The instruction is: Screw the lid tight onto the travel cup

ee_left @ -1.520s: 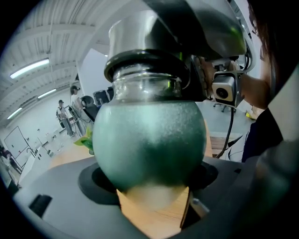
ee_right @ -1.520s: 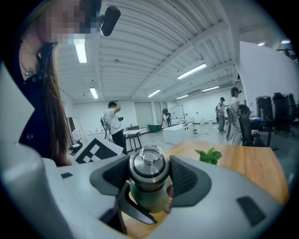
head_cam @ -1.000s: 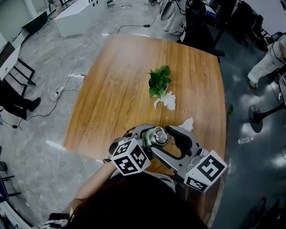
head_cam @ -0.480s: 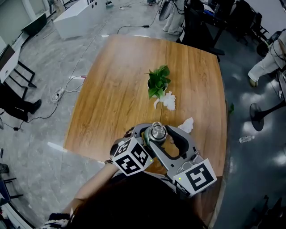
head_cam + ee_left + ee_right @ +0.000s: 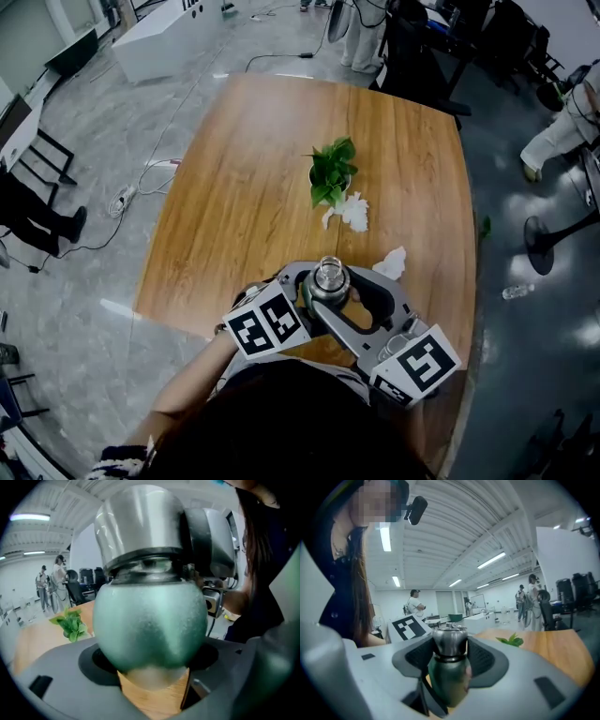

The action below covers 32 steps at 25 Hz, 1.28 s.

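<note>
Your left claw (image 5: 152, 663) pinches the travel cup (image 5: 150, 625); your right claw (image 5: 450, 657) has just closed on the seated lid (image 5: 450, 640), so the tightening twist is still to do.

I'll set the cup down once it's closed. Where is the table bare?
Bare: the left half of the table, beside the plant, and the far end behind it. Crowded: near right, around the cup and tissues.

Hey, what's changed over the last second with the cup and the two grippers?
The right gripper closed its jaws onto the lid and turned slightly. The left gripper rolled a little. It keeps its hold on the cup; the plant and tissues haven't moved.
</note>
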Each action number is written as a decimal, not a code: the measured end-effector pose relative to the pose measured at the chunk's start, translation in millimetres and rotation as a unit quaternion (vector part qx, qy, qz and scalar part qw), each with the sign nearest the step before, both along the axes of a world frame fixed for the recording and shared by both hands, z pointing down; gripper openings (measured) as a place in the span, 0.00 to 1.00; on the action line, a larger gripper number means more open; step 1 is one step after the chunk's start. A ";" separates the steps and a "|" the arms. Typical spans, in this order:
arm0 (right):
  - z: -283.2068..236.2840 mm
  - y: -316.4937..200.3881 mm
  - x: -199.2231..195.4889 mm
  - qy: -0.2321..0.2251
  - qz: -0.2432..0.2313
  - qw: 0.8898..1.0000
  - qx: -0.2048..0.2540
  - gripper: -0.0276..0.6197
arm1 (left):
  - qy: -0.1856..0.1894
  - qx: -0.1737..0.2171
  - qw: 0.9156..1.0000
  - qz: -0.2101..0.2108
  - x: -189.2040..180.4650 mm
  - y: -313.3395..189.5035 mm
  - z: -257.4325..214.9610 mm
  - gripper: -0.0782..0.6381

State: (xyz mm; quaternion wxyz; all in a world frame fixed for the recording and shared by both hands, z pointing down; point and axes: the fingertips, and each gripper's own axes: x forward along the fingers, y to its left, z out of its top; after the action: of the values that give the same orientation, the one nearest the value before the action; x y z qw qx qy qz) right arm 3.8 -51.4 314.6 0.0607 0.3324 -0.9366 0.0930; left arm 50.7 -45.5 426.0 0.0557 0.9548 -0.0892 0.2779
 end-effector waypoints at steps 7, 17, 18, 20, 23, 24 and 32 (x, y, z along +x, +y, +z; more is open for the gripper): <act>2.6 0.5 -1.3 0.030 0.040 0.999 0.012 0.41 | -0.035 0.014 0.998 -0.041 -6.2 -9.4 9.2 0.67; 2.0 5.3 -5.8 0.028 -0.013 0.999 0.021 0.41 | 0.008 -0.025 0.997 0.070 2.7 19.4 5.5 0.67; 3.1 2.7 -5.2 0.050 0.006 0.998 0.036 0.41 | -0.002 -0.019 0.999 0.046 1.8 12.9 7.7 0.67; 5.9 -2.9 -3.5 0.092 0.042 0.993 0.058 0.41 | -0.029 0.000 1.000 -0.005 -1.3 -1.1 12.3 0.67; 5.1 -4.9 -4.2 0.072 0.060 0.995 0.041 0.41 | -0.054 0.022 0.998 -0.028 -3.3 -7.5 14.5 0.67; 3.5 -3.1 -4.9 0.047 0.051 0.997 0.023 0.41 | -0.051 0.021 0.998 -0.017 -3.1 -4.6 13.9 0.67; 0.9 16.0 -5.8 -0.005 -0.084 0.996 -0.029 0.43 | -0.029 0.008 0.991 0.133 -0.2 32.9 7.8 0.67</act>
State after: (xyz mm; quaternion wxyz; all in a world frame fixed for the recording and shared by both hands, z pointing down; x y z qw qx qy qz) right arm -1.9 -35.4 315.5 0.0734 0.2499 -0.9585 0.1160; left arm 50.5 -12.7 433.8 0.0077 0.9503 0.0349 0.3094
